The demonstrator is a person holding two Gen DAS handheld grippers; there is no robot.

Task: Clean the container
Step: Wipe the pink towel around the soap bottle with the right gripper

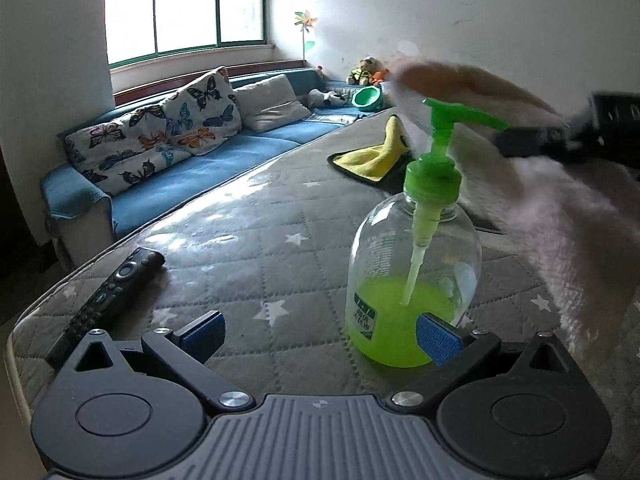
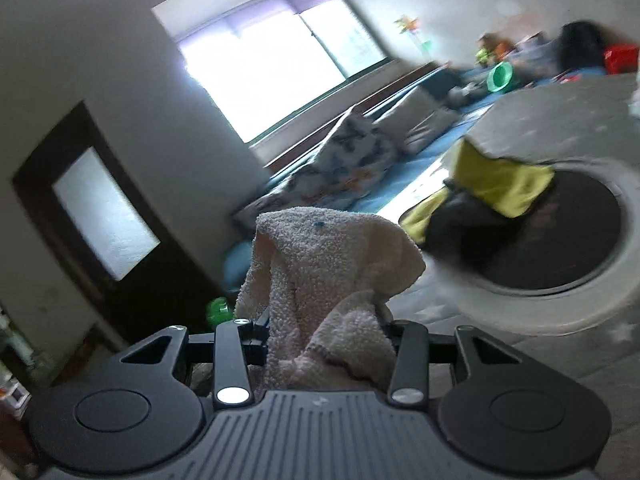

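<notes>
Risk: clear plastic pump bottle of green soap (image 1: 412,280) may tip on the soft grey quilted bed (image 1: 248,232).
Left gripper (image 1: 320,334): wide open, empty.
Right gripper (image 2: 326,334): clenched on the pale pink fluffy towel (image 2: 320,280).

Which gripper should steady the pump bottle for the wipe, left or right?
Left. The left gripper is open and empty, with the pump bottle just ahead, beside its right finger. The right gripper is shut on the pink towel, so it likely does the wiping.
</notes>
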